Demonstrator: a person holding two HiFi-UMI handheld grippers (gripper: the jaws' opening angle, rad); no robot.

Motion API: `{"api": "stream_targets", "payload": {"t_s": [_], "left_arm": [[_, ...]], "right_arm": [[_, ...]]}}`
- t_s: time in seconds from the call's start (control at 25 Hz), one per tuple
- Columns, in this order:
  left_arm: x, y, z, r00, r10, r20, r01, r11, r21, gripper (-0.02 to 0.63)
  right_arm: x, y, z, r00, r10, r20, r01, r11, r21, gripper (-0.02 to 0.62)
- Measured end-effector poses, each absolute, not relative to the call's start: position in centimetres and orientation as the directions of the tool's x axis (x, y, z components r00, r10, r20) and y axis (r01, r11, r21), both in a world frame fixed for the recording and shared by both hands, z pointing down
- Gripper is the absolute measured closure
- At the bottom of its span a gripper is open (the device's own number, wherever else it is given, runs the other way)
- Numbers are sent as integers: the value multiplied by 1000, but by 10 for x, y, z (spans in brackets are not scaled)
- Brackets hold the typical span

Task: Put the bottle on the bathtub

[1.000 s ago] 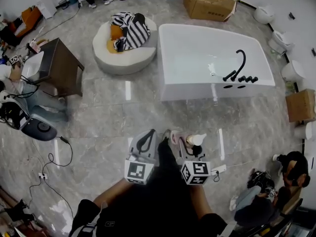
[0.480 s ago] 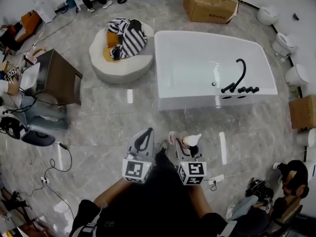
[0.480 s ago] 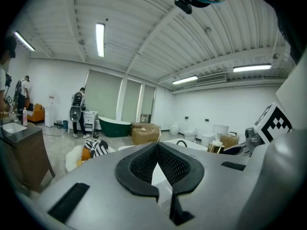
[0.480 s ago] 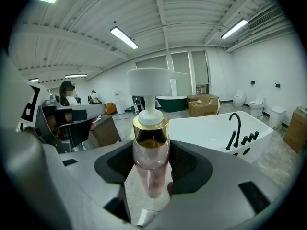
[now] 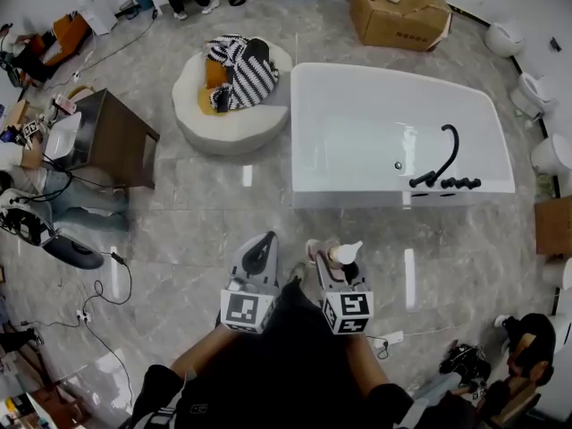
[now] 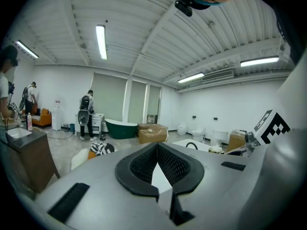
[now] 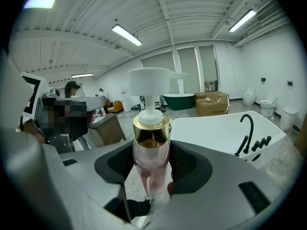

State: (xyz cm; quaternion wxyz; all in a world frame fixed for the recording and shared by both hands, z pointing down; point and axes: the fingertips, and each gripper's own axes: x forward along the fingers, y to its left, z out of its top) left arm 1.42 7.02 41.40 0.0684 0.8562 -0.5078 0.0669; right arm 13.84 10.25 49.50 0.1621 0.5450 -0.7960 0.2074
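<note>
My right gripper (image 5: 332, 262) (image 7: 150, 169) is shut on a clear pink pump bottle (image 7: 150, 150) with a gold collar and a white pump head (image 5: 344, 252), held upright. The white bathtub (image 5: 393, 132) (image 7: 218, 131) with a black faucet (image 5: 445, 155) (image 7: 248, 128) stands ahead and to the right, a stretch of floor away. My left gripper (image 5: 259, 256) (image 6: 158, 164) is shut with nothing between its jaws, held beside the right one.
A round white pouf (image 5: 225, 105) with striped cloth lies left of the tub. A brown cabinet with a basin (image 5: 98, 137) stands at the left. A cardboard box (image 5: 398, 12) sits beyond the tub. Cables (image 5: 98, 284) trail on the grey marble floor. People stand far back (image 6: 86, 114).
The view has shifted: the bathtub and pouf now sit slightly lower and further right in the head view. Both grippers keep their places, the bottle still held.
</note>
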Motion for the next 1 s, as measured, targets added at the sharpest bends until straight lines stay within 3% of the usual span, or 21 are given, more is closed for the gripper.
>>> {"api": "stream_targets", "payload": {"t_s": [1.0], "left_arm": [[-7, -137, 439, 520, -831, 198, -854, -509, 105, 589]], "right_arm": [[115, -73, 564, -247, -748, 616, -967, 236, -100, 382]]}}
